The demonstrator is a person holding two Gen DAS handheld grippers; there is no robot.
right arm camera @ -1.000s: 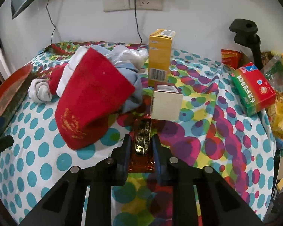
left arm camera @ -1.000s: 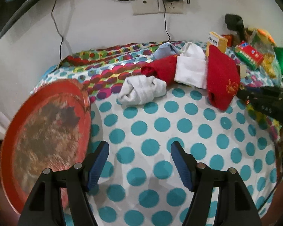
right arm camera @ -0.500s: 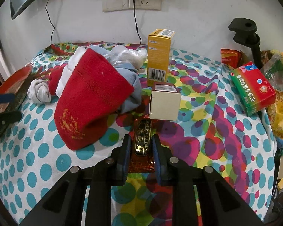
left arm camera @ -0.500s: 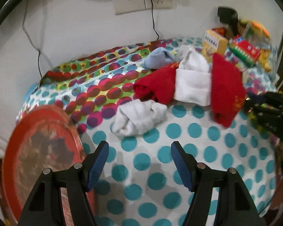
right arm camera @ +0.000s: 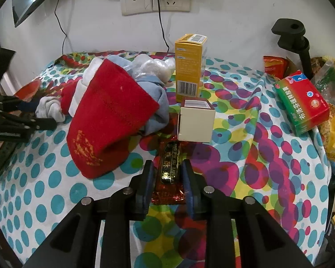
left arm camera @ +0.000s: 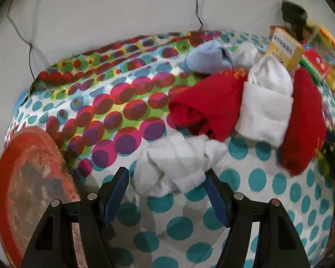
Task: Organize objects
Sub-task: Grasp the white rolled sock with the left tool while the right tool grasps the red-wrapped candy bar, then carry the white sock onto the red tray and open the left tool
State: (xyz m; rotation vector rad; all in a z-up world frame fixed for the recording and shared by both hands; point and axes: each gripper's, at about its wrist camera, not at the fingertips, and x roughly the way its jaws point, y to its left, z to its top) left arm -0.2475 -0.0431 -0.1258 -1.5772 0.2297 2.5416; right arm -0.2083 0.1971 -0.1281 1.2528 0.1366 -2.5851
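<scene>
While the left gripper (left arm camera: 166, 184) stands with its jaws spread wide, the knotted white sock bundle (left arm camera: 178, 163) lies on the dotted tablecloth (left arm camera: 268, 178) with its near end between the blue pads (left arm camera: 116, 192); neither pad presses on it. To the bundle's upper right lies a heap of socks: a red sock (left arm camera: 207, 102), a white sock (left arm camera: 265, 105) folded over it, another red sock (left arm camera: 306, 120) at the right, and a pale blue sock (left arm camera: 207, 58) behind them. A red round tray (left arm camera: 13, 178) overhangs the table's left edge, just beside the left finger. A yellow box (left arm camera: 285, 49) stands behind the heap.

From the right wrist camera, the right gripper (right arm camera: 168, 178) straddles a dark red foil candy packet (right arm camera: 169, 169) lying flat on the cloth. Its jaws have just been opening slightly, and the pads sit close against the packet's sides; I cannot tell whether they still pinch it. Just beyond the packet stands a small cream box (right arm camera: 195, 122), with the tall yellow box behind that. A green-and-red medicine box (right arm camera: 301, 102) lies tilted at the right. The left gripper appears at the left edge, around the white bundle.
</scene>
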